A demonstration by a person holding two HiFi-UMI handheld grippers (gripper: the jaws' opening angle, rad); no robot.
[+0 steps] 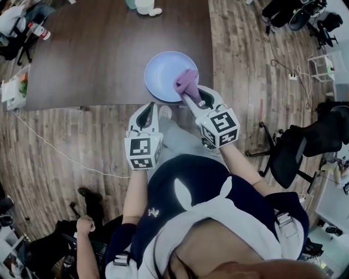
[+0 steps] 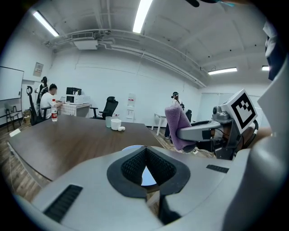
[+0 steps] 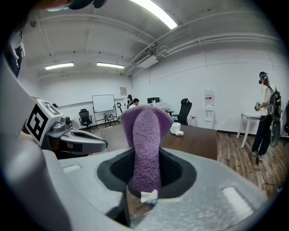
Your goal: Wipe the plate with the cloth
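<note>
A pale blue plate (image 1: 163, 73) lies on the dark brown table (image 1: 98, 60), close to its near edge. My right gripper (image 1: 189, 93) is shut on a purple cloth (image 1: 187, 80), which hangs over the plate's near right rim. In the right gripper view the cloth (image 3: 145, 131) stands up folded between the jaws (image 3: 145, 155) and hides the plate. My left gripper (image 1: 148, 105) hovers off the table's near edge, left of the plate, shut on nothing. In the left gripper view a sliver of the plate (image 2: 132, 147) shows beyond its closed tips (image 2: 145, 148), with the cloth (image 2: 177, 126) to the right.
A white cup and small white objects (image 1: 146, 6) stand at the table's far side, and a bottle (image 1: 39, 31) at its far left. Black office chairs (image 1: 305, 144) stand on the wood floor to the right. A seated person (image 2: 47, 101) and a standing person (image 3: 266, 113) are far off.
</note>
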